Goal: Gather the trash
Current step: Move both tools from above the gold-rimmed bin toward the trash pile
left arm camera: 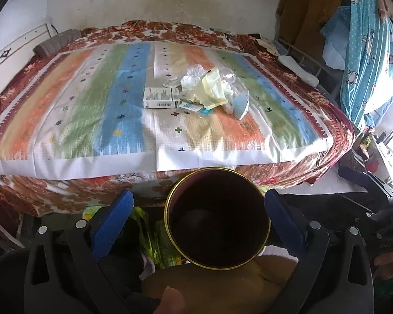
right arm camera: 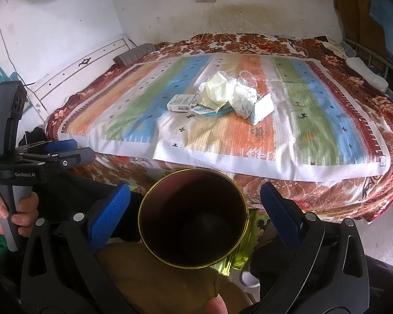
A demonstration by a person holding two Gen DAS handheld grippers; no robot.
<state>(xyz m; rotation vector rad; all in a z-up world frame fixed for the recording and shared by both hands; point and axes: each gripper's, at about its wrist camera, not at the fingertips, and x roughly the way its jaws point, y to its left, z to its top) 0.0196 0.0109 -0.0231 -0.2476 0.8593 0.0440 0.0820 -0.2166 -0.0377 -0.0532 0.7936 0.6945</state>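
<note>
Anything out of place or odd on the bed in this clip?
Yes: a heap of crumpled yellowish paper and clear plastic wrappers, plus a small white carton, litters the striped mat. The dark gold-rimmed bin looks empty.

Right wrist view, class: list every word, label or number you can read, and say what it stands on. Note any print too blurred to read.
"GenRobot.AI": white lettering on the black body of the left gripper.
White cardboard box on the striped bedspread: printed text and a barcode, too blurred to read.
Teal and white packet beside the box: lettering too blurred to read.
</note>
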